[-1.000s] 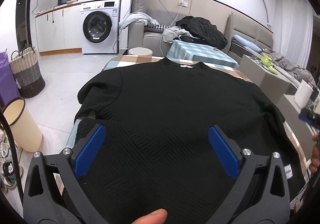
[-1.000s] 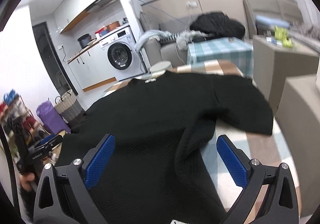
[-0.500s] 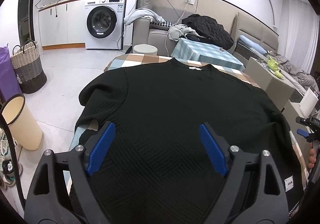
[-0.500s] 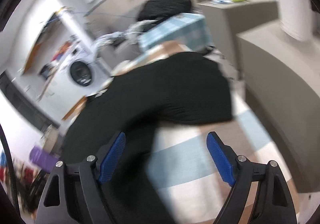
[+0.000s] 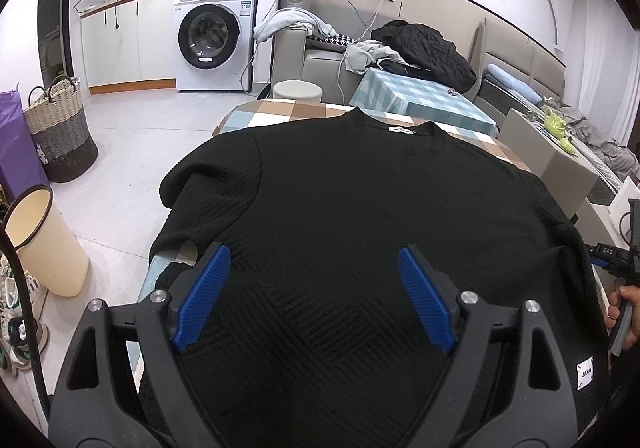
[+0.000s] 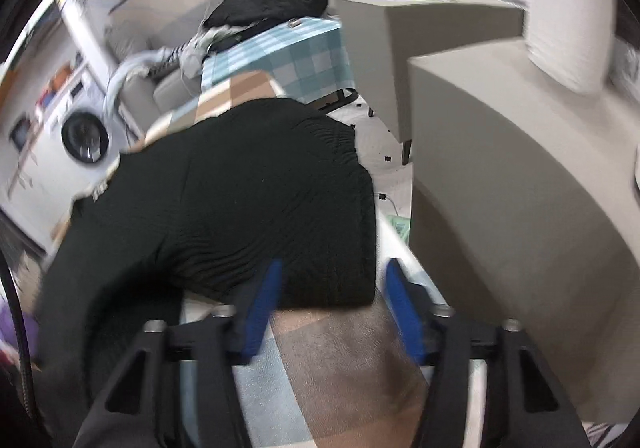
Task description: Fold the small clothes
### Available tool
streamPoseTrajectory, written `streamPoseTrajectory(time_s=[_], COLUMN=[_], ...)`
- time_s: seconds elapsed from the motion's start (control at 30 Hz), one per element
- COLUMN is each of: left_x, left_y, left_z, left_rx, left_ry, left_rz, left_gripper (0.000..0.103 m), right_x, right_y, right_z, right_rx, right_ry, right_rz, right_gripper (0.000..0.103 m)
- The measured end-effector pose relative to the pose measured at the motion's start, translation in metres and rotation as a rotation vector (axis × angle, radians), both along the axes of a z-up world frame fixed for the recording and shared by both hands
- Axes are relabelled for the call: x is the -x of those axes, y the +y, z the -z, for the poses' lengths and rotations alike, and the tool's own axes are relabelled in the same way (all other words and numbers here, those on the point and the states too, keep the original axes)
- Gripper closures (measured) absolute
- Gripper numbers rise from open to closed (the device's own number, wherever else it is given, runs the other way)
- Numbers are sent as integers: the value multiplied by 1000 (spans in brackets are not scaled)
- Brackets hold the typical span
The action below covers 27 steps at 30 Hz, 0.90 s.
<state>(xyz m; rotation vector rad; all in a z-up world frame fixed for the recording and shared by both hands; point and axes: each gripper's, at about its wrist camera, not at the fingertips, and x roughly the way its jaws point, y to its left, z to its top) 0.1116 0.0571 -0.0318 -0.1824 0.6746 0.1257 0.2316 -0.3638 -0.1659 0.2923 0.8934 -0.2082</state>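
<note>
blue pads of the left gripper [image 5: 314, 298] stand wide above one black sweater [image 5: 360, 216], touching nothing. the right gripper [image 6: 334, 304], blurred, has just been closing, half-narrowed with the sleeve's edge [image 6: 320, 248] between its pads; i cannot tell if they press. two white labels, writing unreadable. the sweater lies flat on a checked tablecloth [image 5: 280, 110]; one washing machine [image 5: 212, 36] upper left.

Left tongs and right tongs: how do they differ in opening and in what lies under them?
The left tongs stand wide; the right tongs are narrower, having just been closing. The left hover over the black sweater's body; the right straddle its sleeve end by the checked tablecloth. Neither pair's pads press on fabric.
</note>
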Motion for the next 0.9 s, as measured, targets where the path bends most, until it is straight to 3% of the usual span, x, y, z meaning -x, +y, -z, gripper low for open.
streamPoseTrajectory(time_s=[0.07, 0.13, 0.3, 0.47, 0.57, 0.67, 0.83, 0.9], left_x=[0, 2, 4, 7, 9, 10, 14, 15], left_y=[1, 1, 7, 14, 15, 14, 11, 11], left_z=[1, 2, 4, 6, 6, 5, 4, 4], left_rx=[0, -2, 9, 29, 41, 50, 43, 41], left_ry=[-3, -7, -13, -20, -24, -29, -29, -26], left_rz=[1, 2, -2, -5, -6, -5, 0, -3], left_gripper=[18, 18, 18, 18, 18, 18, 18, 18], right_x=[-1, -3, -5, -19, -38, -55, -54, -52], right_y=[6, 7, -12, -11, 19, 72, 164, 178], right_z=[0, -2, -27, -64, -86, -106, -108, -100], right_rx=[21, 34, -16, -123, -159, -186, -190, -182], right_ry=[3, -4, -58, -177, -242, -287, -218, -165], right_rz=[-20, -19, 54, 30, -75, -260, -626, -659], right_gripper=[83, 87, 91, 94, 95, 96, 95, 84])
